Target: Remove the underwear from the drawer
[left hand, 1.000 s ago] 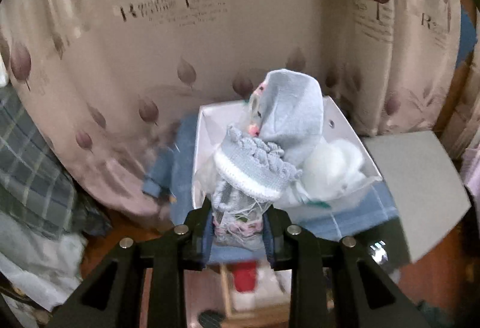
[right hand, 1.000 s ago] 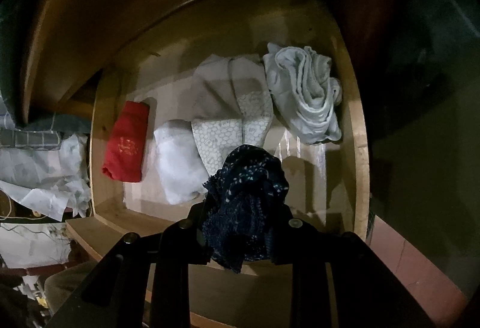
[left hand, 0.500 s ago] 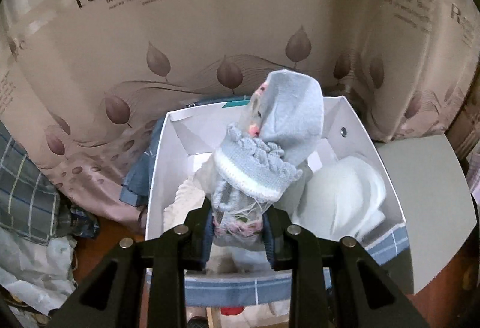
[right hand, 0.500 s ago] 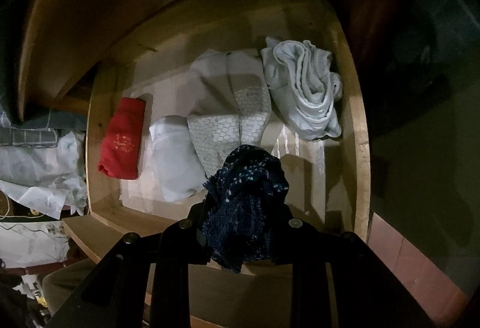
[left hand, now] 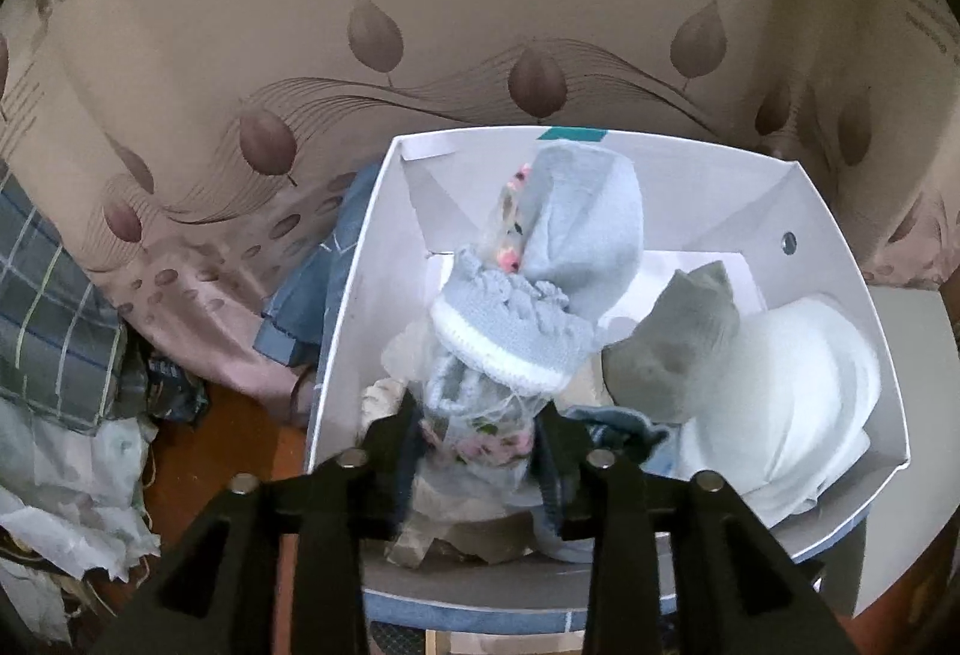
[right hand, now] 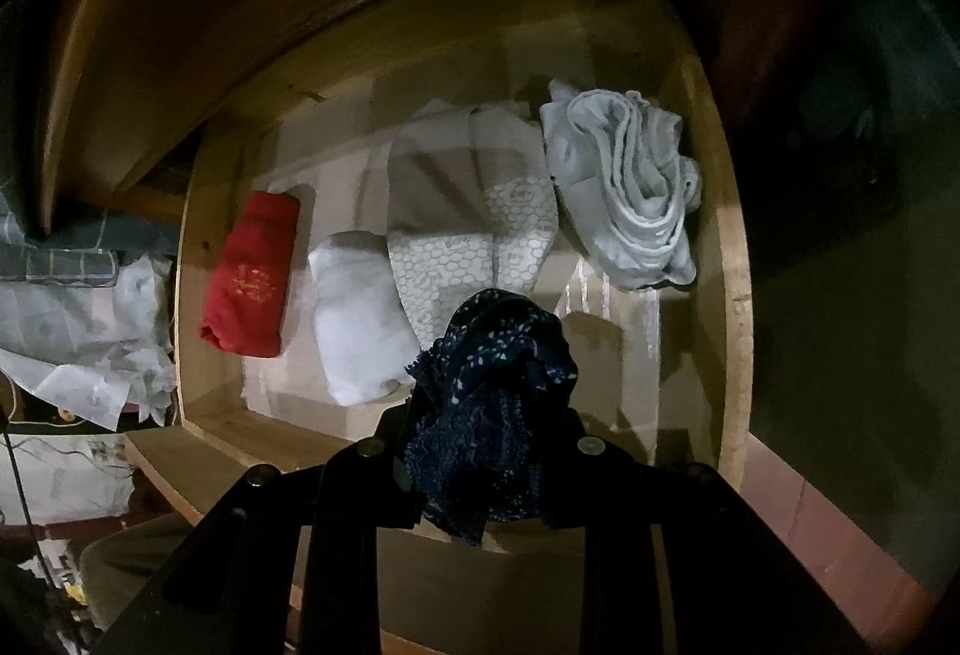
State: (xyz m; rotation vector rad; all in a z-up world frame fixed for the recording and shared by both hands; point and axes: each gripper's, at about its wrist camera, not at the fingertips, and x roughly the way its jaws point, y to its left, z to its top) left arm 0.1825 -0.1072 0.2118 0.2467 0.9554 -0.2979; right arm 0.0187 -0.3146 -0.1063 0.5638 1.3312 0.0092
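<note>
Showing: two pieces of underwear in transit, one per tool.
Dark lace underwear (right hand: 489,409): bunched between the jaws of the right tool (right hand: 480,445), which is clamped on it; it hangs above the front edge of the drawer (right hand: 735,295), clear of the drawer floor.
Handling, lace piece: judged very light, limp and snag-prone; a pinch through the thick of the bunch, as here, should hold better than a grip on a loose lace edge.
Pale blue knit garment (left hand: 528,307): stands between the jaws of the left tool (left hand: 477,445) over the near-left part of the white box (left hand: 840,259); the jaws have just been opening, and pad contact is hard to judge.
Handling, knit piece: soft, bulky and springy; likely to slump once released.
Remaining in drawer: red folded piece (right hand: 252,274) by the left wall, white folded piece (right hand: 354,319) beside it, patterned grey piece (right hand: 474,223) at centre, pale rolled piece (right hand: 624,187) against the right wall.
Box contents: grey piece (left hand: 672,349) and white pile (left hand: 798,385) toward the right wall.
Surroundings: leaf-print curtain (left hand: 420,25) behind the box.
</note>
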